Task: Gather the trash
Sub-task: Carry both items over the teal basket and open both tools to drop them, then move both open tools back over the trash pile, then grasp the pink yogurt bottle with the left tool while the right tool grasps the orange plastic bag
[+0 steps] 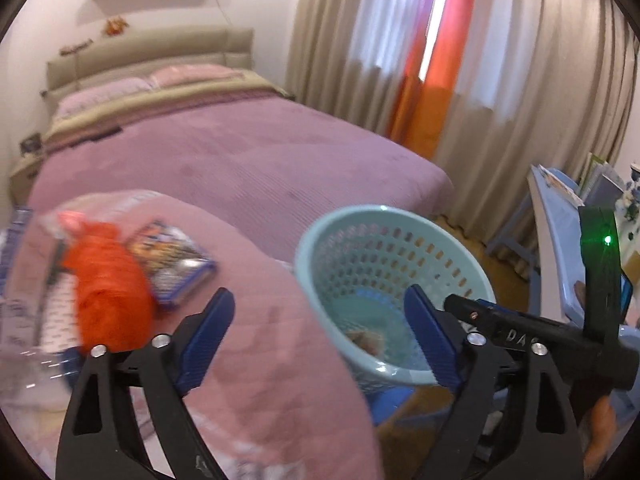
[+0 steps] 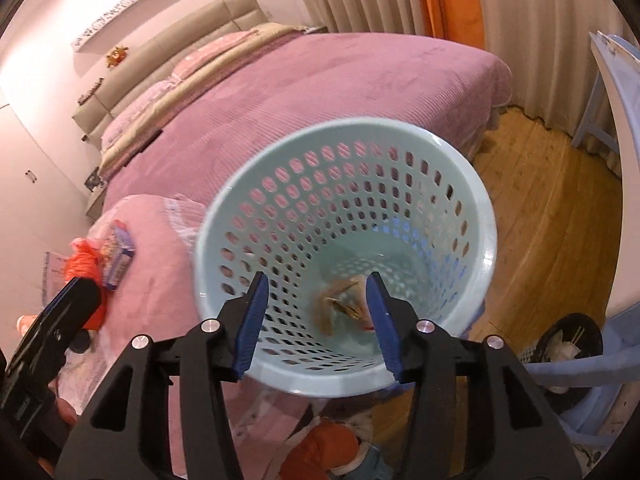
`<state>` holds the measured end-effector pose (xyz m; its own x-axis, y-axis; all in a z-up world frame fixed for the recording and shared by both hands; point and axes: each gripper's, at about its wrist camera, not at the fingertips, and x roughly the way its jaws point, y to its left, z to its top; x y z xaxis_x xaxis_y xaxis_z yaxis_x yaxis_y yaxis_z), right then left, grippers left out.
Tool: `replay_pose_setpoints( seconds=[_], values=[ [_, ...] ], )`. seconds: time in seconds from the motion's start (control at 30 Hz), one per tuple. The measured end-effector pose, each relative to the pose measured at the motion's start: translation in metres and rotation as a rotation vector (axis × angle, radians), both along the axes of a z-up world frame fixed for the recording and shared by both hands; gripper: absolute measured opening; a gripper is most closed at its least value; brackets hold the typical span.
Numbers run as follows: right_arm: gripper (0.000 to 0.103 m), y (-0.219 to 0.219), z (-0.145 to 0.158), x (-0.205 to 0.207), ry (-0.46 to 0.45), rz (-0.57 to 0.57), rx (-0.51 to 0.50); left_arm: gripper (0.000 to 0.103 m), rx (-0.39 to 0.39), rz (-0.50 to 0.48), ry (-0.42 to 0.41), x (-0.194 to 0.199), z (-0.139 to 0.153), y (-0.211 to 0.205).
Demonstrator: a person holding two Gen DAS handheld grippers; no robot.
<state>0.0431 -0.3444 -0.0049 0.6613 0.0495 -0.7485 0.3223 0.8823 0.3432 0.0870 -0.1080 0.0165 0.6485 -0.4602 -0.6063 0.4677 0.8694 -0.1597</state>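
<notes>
The right hand-held gripper (image 2: 316, 320) is wide open, holding nothing, above the blue basket (image 2: 472, 184) with brown trash (image 2: 332, 308) inside. The left hand-held gripper (image 1: 320, 332), open and empty, is near the orange bag (image 1: 108, 292) and snack packet (image 1: 176, 260).

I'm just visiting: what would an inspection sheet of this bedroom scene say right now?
Surface: pink blanket over the bed corner.
Job's things: pale blue perforated plastic basket holding crumpled brownish scraps; orange plastic bag and colourful printed packet on the blanket.
Clutter: dark bin on the wooden floor.
Grippers: left gripper open, empty; right gripper open over the basket.
Cables: nothing seen.
Surroundings: beige curtains.
</notes>
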Motion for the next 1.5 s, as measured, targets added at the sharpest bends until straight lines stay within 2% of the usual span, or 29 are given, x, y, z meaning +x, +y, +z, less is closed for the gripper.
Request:
replay_pose_setpoints(
  seconds=[0.1, 0.37, 0.67, 1.03, 1.2, 1.37, 1.5],
  values=[
    [0.047, 0.015, 0.013, -0.001, -0.031, 0.032, -0.026, 0.086, -0.001, 0.050, -0.049, -0.017, 0.012, 0.022],
    [0.048, 0.079, 0.050, -0.007, -0.138, 0.156, -0.112, 0.086, -0.005, 0.182, -0.119, -0.046, 0.033, 0.085],
    [0.050, 0.151, 0.071, -0.006, -0.227, 0.279, -0.170, 0.086, -0.033, 0.389, -0.138, -0.068, 0.046, 0.192],
    [0.051, 0.230, 0.066, 0.032, -0.219, 0.402, -0.266, 0.088, 0.046, 0.618, -0.092, -0.080, 0.042, 0.323],
    [0.051, 0.244, 0.049, 0.066, -0.160, 0.432, -0.254, 0.089, 0.099, 0.627, -0.015, -0.065, 0.030, 0.366],
    [0.051, 0.251, 0.033, 0.093, -0.114, 0.433, -0.235, 0.089, 0.082, 0.587, 0.071, -0.044, 0.014, 0.387],
    [0.051, 0.262, 0.030, 0.102, -0.115, 0.454, -0.258, 0.089, 0.106, 0.548, 0.125, -0.028, 0.000, 0.391]
  ],
)
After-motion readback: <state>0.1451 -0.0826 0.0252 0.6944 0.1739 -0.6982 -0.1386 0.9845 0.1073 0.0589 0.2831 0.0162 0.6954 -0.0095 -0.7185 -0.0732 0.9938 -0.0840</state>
